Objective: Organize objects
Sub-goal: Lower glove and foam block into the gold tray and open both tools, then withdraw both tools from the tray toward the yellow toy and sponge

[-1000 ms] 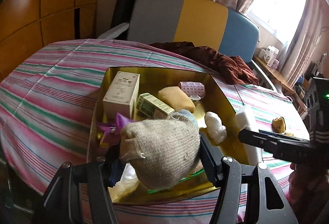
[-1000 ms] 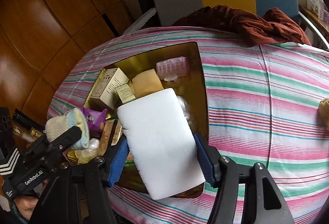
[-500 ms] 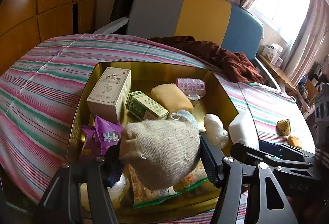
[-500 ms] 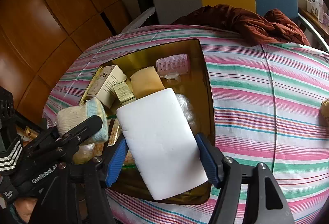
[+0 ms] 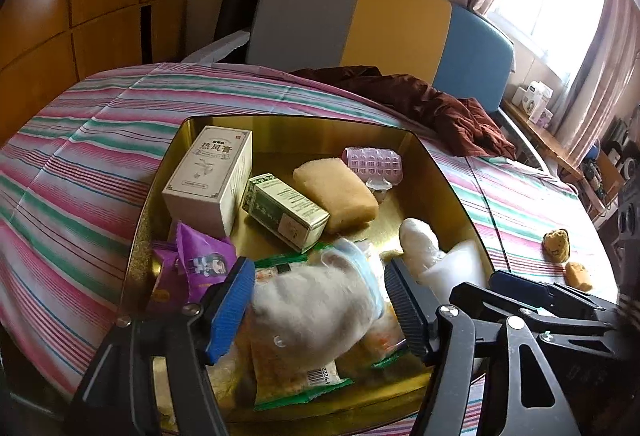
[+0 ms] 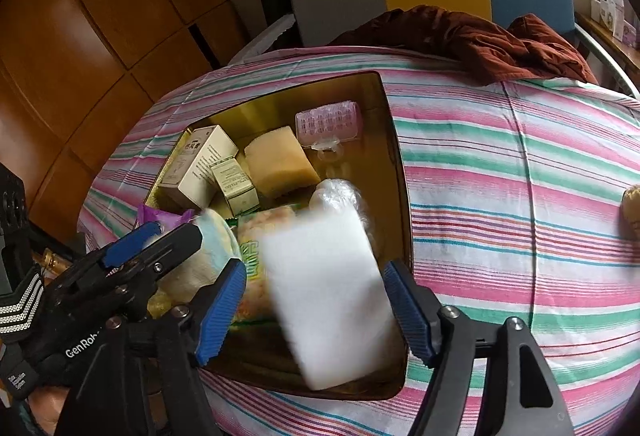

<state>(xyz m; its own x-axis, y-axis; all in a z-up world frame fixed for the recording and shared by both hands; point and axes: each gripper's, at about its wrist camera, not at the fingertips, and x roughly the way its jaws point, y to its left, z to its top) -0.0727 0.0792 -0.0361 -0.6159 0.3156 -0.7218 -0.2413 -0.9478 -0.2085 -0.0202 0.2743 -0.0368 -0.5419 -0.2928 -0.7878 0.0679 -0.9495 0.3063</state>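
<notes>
The grey sock (image 5: 316, 306) is lying, blurred, between the pads of the left gripper (image 5: 320, 306), low in the left wrist frame, over the snack packets (image 5: 288, 376) in the gold tray (image 5: 448, 180). Its jaws have just been opening and gaps are showing on both sides. The white foam block (image 6: 328, 296) is sitting, blurred, between the jaws of the right gripper (image 6: 316, 310), which have also just been opening, clear of it. The tray is resting on the striped cloth (image 6: 500, 176), holding boxes (image 5: 212, 176), a sponge (image 5: 336, 194) and a pink roller (image 5: 374, 164).

A dark red cloth (image 5: 424, 104) lies crumpled before a grey, yellow and blue headboard (image 5: 360, 20).
</notes>
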